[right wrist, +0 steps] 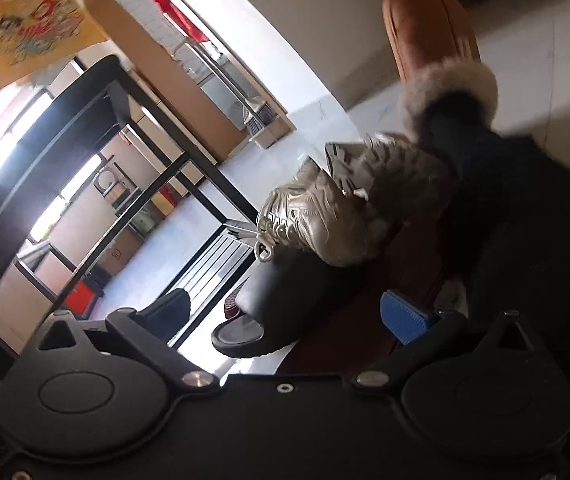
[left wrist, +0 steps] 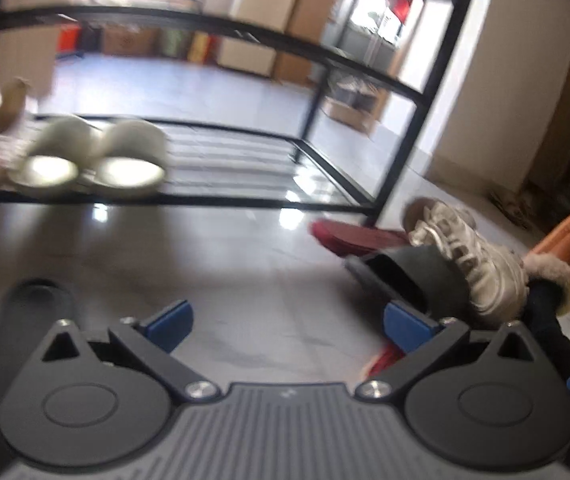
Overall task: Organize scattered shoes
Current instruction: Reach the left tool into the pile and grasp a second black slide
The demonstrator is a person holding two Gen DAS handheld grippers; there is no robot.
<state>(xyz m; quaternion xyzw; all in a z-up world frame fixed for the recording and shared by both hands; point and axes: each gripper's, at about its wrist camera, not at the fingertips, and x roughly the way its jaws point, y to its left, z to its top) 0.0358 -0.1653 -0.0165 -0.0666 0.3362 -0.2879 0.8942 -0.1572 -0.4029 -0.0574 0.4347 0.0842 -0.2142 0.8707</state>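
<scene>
Black metal tubing forms the shoe rack that fills the far part of the left wrist view. On its lowest shelf, to the left, a pair of white slippers sits side by side, heels toward the camera, with blurred beige shoes just left of them. The left gripper hangs over bare grey floor, its blue-padded fingers spread wide and holding nothing. At the right, near the rack's leg, a heap of shoes lies on the floor: a white sneaker leaning on a black slide, a dark red shoe behind them, and an orange fur-lined slipper at the far right.

From the right wrist view, tilted sideways, the right gripper has its fingers spread, with the black slide lying between them, not pinched. The white sneaker rests just beyond it, the orange fur-lined slipper farther off, and the rack stands to the left.
</scene>
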